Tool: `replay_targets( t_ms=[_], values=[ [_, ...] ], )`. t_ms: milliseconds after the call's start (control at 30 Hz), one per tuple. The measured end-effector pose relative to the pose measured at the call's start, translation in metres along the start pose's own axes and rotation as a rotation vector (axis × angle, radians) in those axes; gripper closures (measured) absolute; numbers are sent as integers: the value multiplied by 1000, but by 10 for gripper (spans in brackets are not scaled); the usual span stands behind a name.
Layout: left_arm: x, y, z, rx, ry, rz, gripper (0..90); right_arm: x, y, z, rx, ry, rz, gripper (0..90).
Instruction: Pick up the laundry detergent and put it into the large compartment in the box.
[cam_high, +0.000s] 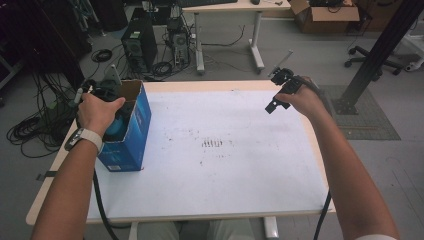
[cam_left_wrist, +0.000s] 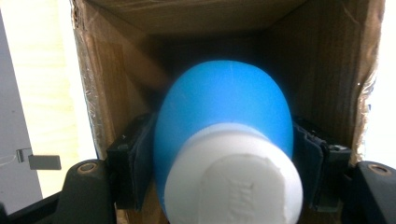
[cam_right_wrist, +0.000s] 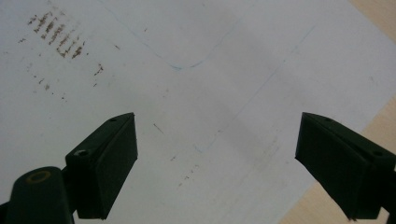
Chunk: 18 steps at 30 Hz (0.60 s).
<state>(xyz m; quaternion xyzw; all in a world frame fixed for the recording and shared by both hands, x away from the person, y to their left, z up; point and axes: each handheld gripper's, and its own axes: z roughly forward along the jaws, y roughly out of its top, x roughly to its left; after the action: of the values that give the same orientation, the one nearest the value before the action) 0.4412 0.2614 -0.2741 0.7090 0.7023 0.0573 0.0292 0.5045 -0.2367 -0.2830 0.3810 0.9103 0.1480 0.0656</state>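
Reaching into the open blue cardboard box (cam_high: 131, 131) at the table's left edge, our left gripper (cam_left_wrist: 224, 154) has a blue, egg-shaped plastic bottle with a white cap (cam_left_wrist: 224, 116) between its jaws, whose pads sit against the bottle's sides in a light grasp. The bottle's long axis runs straight away from us into the box, cap end nearest the camera. Our right gripper (cam_right_wrist: 217, 168) hangs released and empty over the white table sheet (cam_right_wrist: 210, 60), well apart, so the left hand (cam_high: 97, 112) is nearer. The box floor beyond the bottle is dark, and the cap's embossing is unreadable.
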Motion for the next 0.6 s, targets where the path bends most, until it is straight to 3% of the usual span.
replay_targets(
  t_ms=[600],
  values=[
    [-1, -3, -7, -9, 8, -5, 280, 3, -1, -3, -6, 6, -13, 128]
  ],
)
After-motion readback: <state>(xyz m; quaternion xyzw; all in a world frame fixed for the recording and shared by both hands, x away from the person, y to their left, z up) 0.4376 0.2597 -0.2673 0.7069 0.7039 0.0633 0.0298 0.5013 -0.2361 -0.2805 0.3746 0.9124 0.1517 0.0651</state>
